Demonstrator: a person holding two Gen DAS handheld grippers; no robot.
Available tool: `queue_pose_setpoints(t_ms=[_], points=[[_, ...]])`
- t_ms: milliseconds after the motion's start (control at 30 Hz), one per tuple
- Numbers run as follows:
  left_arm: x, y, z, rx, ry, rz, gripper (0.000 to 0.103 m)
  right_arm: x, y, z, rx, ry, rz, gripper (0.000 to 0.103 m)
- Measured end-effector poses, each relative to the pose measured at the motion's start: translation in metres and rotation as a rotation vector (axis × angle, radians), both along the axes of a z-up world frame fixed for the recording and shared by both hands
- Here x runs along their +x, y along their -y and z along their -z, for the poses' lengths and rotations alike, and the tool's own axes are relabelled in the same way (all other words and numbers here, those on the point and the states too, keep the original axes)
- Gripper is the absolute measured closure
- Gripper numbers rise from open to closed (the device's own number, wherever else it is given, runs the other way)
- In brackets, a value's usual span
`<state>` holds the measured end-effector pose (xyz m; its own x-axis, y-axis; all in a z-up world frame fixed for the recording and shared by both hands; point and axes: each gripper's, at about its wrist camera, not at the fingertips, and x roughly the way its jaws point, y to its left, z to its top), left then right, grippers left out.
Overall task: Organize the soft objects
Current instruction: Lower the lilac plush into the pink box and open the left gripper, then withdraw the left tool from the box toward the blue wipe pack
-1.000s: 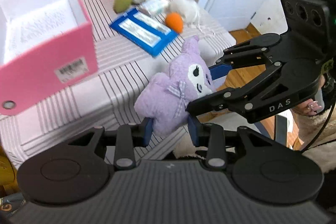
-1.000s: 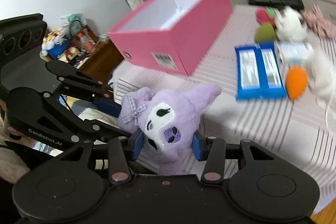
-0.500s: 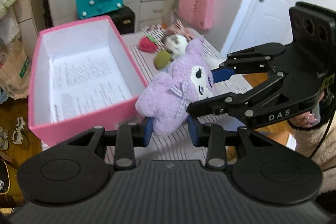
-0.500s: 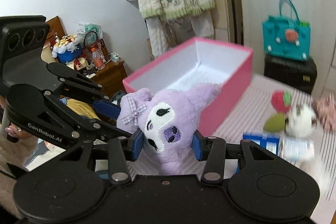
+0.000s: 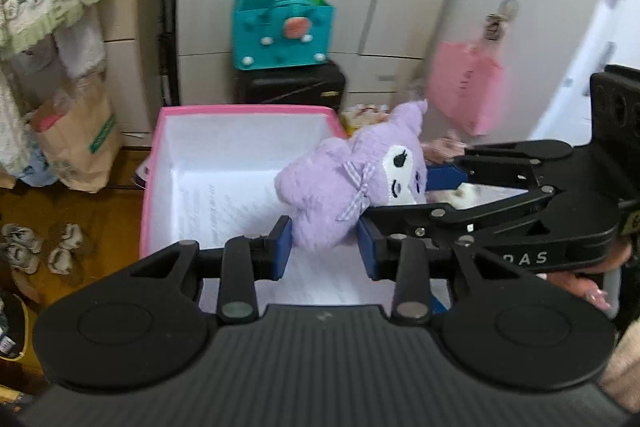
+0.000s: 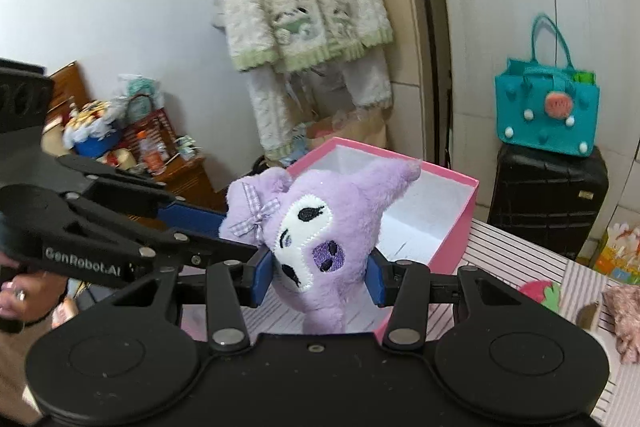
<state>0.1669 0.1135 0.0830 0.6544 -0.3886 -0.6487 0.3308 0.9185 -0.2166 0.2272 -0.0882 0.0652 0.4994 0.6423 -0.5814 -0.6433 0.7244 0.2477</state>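
Above the pink box [image 5: 240,155], both hand-held grippers, left [image 5: 324,247] and right [image 6: 320,277], pinch the purple plush [image 5: 352,183]. Risk: uneven release snags it on the rim.

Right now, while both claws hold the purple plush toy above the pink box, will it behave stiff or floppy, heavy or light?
The purple plush toy is probably soft: its fuzzy body dents between the blue pads. It seems light, since pinches alone carry it. Its fur likely resists slipping.
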Motion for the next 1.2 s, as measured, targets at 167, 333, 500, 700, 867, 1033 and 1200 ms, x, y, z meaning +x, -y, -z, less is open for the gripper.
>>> queue_pose_setpoints(t_ms=[167, 333, 500, 700, 867, 1033, 1200], points=[[0.054, -0.004, 0.008, 0.033, -0.046, -0.077, 0.071, 0.058, -0.011, 0.022, 0.012, -0.122, 0.006, 0.051], [0.108, -0.016, 0.027, 0.026, -0.153, -0.116, 0.071, 0.095, -0.024, 0.041, -0.037, -0.193, 0.039, 0.051], [0.146, -0.030, 0.054, -0.040, -0.291, -0.165, 0.071, 0.116, -0.034, 0.051, -0.086, -0.207, 0.044, 0.051], [0.151, -0.037, 0.055, 0.000, -0.276, -0.164, 0.071, 0.118, -0.052, 0.054, -0.219, -0.154, 0.004, 0.051], [0.149, -0.041, 0.045, 0.046, -0.192, -0.170, 0.071, 0.119, -0.068, 0.060, -0.307, -0.148, -0.040, 0.051], [0.156, -0.041, 0.053, 0.036, -0.237, -0.153, 0.071, 0.118, -0.090, 0.063, -0.427, -0.107, -0.065, 0.050], [0.158, -0.042, 0.055, 0.031, -0.219, -0.151, 0.071, 0.113, -0.103, 0.069, -0.526, -0.073, -0.098, 0.048]])
